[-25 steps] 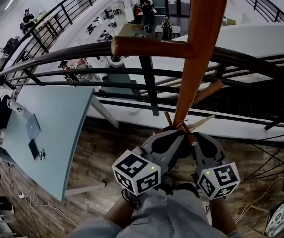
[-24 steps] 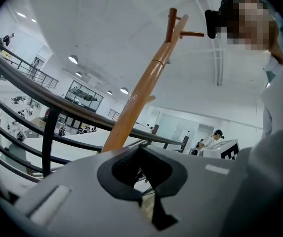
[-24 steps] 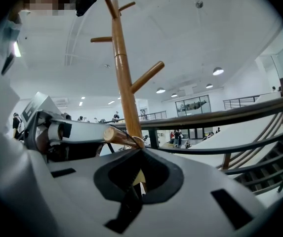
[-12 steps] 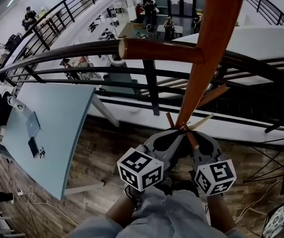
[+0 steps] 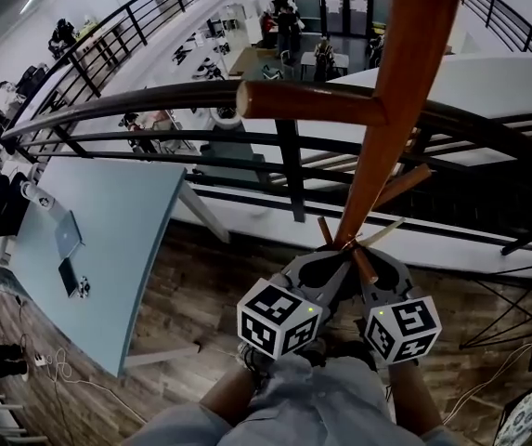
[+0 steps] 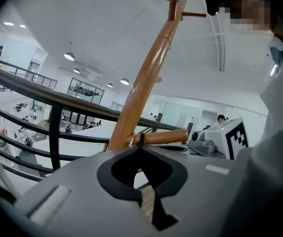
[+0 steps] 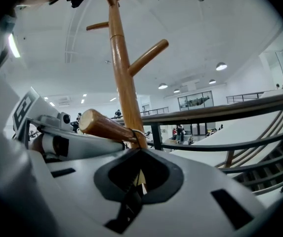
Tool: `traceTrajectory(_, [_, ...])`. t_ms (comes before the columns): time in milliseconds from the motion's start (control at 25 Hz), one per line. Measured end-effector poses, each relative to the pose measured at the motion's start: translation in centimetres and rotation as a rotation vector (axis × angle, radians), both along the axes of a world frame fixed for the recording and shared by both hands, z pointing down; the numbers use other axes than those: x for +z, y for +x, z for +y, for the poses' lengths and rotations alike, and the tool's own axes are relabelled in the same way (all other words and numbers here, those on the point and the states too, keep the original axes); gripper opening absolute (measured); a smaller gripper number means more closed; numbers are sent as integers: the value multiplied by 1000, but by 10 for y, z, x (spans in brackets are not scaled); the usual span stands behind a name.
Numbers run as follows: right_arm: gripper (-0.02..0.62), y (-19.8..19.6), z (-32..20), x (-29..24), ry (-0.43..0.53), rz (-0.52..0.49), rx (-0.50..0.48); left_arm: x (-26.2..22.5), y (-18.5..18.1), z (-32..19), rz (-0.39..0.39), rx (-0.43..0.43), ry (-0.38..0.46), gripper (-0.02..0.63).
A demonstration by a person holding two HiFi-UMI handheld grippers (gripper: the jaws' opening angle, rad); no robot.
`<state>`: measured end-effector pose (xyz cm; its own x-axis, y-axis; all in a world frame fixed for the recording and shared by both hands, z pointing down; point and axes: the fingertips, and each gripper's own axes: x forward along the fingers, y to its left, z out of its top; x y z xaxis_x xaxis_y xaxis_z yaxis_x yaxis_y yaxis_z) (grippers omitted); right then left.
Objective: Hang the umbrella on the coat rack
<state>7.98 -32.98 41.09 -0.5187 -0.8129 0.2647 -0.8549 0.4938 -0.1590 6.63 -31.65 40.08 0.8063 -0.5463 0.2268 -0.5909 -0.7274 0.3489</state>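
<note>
coat rack (image 5: 405, 91): glossy varnished wood | railing (image 5: 289, 170): dark matt metal | floor (image 5: 201, 286): matt wood planks | table (image 5: 117, 249): smooth matt

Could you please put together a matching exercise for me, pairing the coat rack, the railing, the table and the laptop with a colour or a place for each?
Column one:
1. coat rack
2. railing
3. table
4. laptop

Column two:
A. black bars
B. lying on the table
C. reddish-brown wood
D. pale blue top

Pairs: 1-C; 2-A; 3-D; 4-B.
</note>
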Motion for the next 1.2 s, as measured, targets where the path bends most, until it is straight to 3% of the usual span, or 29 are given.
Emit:
traceTrajectory(320, [2, 1, -2, 4, -8, 2, 4, 8, 5, -1, -52, 11, 2, 6])
traceTrajectory(720, [2, 0, 0, 10, -12, 2, -18, 12, 5, 5, 9, 47, -27, 6])
traceTrajectory(1200, [2, -2, 3, 4, 4, 6, -41, 10, -5, 11, 32, -6, -32, 7])
